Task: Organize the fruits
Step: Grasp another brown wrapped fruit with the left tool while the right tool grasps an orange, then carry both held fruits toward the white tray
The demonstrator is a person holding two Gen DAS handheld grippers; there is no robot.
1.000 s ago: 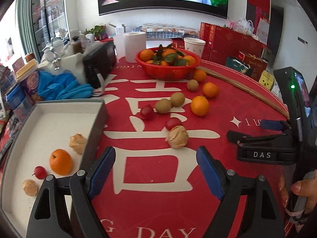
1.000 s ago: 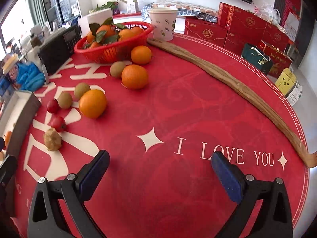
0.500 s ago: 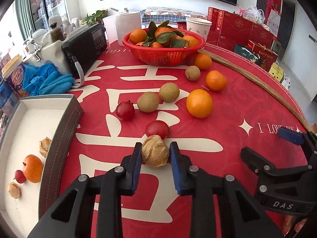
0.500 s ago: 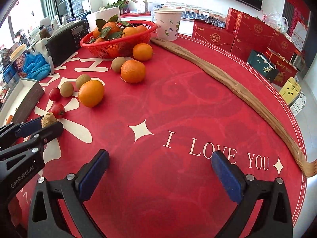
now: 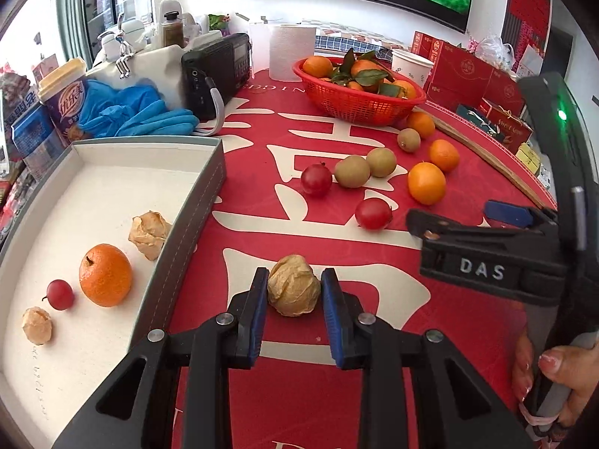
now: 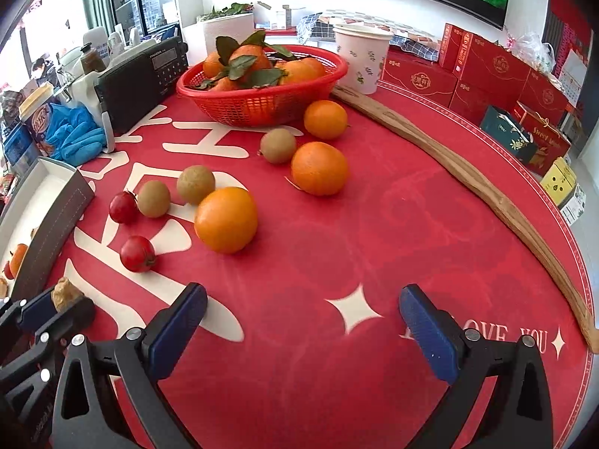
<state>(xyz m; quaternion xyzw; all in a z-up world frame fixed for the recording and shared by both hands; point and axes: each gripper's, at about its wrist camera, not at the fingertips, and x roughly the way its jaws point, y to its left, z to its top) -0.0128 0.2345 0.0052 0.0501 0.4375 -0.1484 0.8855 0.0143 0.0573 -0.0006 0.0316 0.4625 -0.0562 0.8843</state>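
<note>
My left gripper (image 5: 294, 275) is shut on a papery tan husked fruit (image 5: 294, 292) over the red cloth, just right of the grey box (image 5: 209, 187); the right wrist view shows the same fruit (image 6: 65, 292) at its lower left. In the white-lined box lie an orange (image 5: 105, 275), a small red fruit (image 5: 60, 294) and two husked fruits (image 5: 149, 234). Loose on the cloth are two red fruits (image 5: 373, 214), three kiwis (image 5: 352, 171) and three oranges (image 5: 426, 183). My right gripper (image 6: 302, 293) stands open over bare cloth, nothing between its fingers.
A red basket (image 5: 355, 104) of leafy oranges stands at the back. A black radio (image 5: 217, 71), blue gloves (image 5: 138, 112), a paper roll (image 5: 292, 52) and a paper cup (image 6: 361, 58) are nearby. A long wooden stick (image 6: 468, 183) runs along the right edge, with red gift boxes (image 6: 486, 71) beyond.
The left gripper went from wide open to shut on the husked fruit and has drawn it away from the red fruit, toward the box. The right gripper has come nearer the loose fruits.
</note>
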